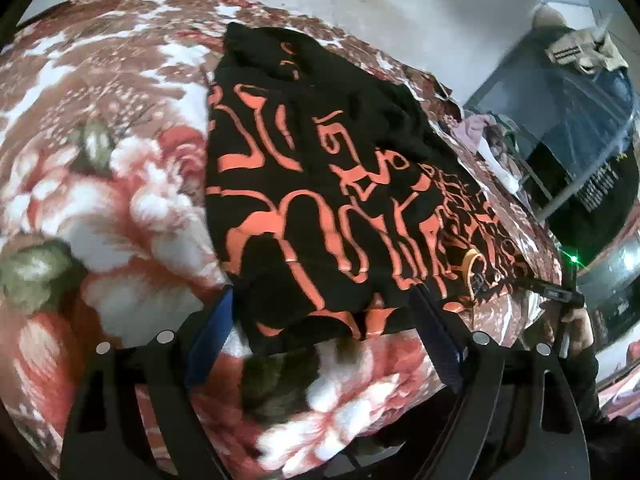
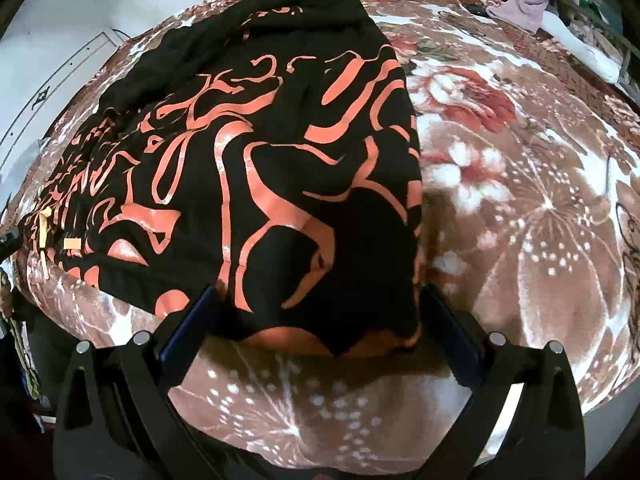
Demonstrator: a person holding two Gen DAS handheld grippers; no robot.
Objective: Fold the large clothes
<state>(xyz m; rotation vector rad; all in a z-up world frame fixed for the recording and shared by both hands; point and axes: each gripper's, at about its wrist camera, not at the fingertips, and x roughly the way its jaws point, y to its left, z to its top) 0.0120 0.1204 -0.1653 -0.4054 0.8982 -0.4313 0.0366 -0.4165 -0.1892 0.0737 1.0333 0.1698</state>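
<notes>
A large black garment with orange lettering (image 1: 320,184) lies folded on a floral blanket (image 1: 100,160). My left gripper (image 1: 324,300) is open, its blue-padded fingers (image 1: 212,336) on either side of the garment's near edge. In the right wrist view the same garment (image 2: 260,160) lies on the blanket (image 2: 520,200). My right gripper (image 2: 316,300) is open, its fingers (image 2: 188,320) straddling the garment's near corner. A small tan tag (image 2: 72,243) shows on the garment's left end. The right gripper's body shows at the far right of the left wrist view (image 1: 560,292).
The blanket covers a bed with grey floor (image 1: 400,0) beyond it. A pile of pink and white cloth (image 2: 532,4) lies at the bed's far corner. A dark cabinet or rack (image 1: 580,140) stands beside the bed at the right.
</notes>
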